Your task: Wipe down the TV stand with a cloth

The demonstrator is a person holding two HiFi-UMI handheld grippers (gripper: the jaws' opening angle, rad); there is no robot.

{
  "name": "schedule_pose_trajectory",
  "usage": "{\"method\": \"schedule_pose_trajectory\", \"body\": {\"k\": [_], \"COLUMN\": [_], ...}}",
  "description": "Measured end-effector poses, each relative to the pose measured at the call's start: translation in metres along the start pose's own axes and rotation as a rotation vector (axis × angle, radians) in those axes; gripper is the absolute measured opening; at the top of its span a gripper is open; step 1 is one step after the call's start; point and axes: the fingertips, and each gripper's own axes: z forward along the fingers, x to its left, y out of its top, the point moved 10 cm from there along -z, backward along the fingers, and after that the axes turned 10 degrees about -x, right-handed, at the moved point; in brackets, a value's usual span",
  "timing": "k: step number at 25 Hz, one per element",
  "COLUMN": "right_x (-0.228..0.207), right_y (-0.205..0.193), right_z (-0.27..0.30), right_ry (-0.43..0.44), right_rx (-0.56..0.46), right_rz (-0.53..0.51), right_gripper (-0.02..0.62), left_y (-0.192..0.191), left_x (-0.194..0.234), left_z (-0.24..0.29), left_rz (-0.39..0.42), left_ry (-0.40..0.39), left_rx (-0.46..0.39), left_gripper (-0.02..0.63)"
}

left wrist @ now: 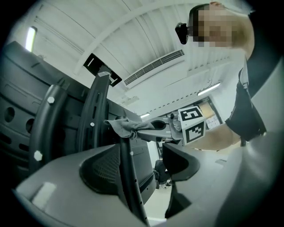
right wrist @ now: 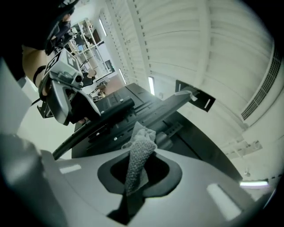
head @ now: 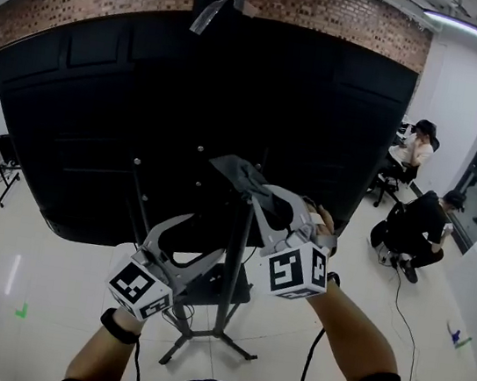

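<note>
white floor and a brick wall back a big black tv panel (head: 144,109). at left, the left gripper (left wrist: 146,170) has its jaws apart, with the thin upright pole (head: 235,256) of the tv stand (head: 221,316) running between them. just right, the right gripper (right wrist: 137,170) is clamped on a grey cloth (head: 242,175), which is held against the pole's top. two people (head: 420,223) sit far right.

— Entry one, the floor?
— Pale glossy floor (head: 57,274). Standing on it: one black TV stand (head: 223,316), feet splayed, flat down.
— Loose items?
— One green mark (head: 21,311), left side. One dark cable (head: 404,330) trailing at right, near a crouching person (head: 420,226).
</note>
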Motion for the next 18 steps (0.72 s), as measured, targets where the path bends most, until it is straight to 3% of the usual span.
{"method": "schedule_pose_trajectory", "body": {"k": [8, 18], "right_x": [-0.038, -0.063], "right_y": [-0.039, -0.081], "right_z": [-0.004, 0.023], "right_ry": [-0.059, -0.033], "right_rx": [-0.009, 0.036], "right_rz": [0.0, 0.027], "right_gripper": [0.035, 0.034], "left_y": [-0.009, -0.023], "left_x": [-0.018, -0.029], "left_z": [0.039, 0.066], "left_rz": [0.006, 0.014], "left_ry": [-0.028, -0.001], "left_rx": [0.011, 0.033], "left_gripper": [0.322, 0.322]}}
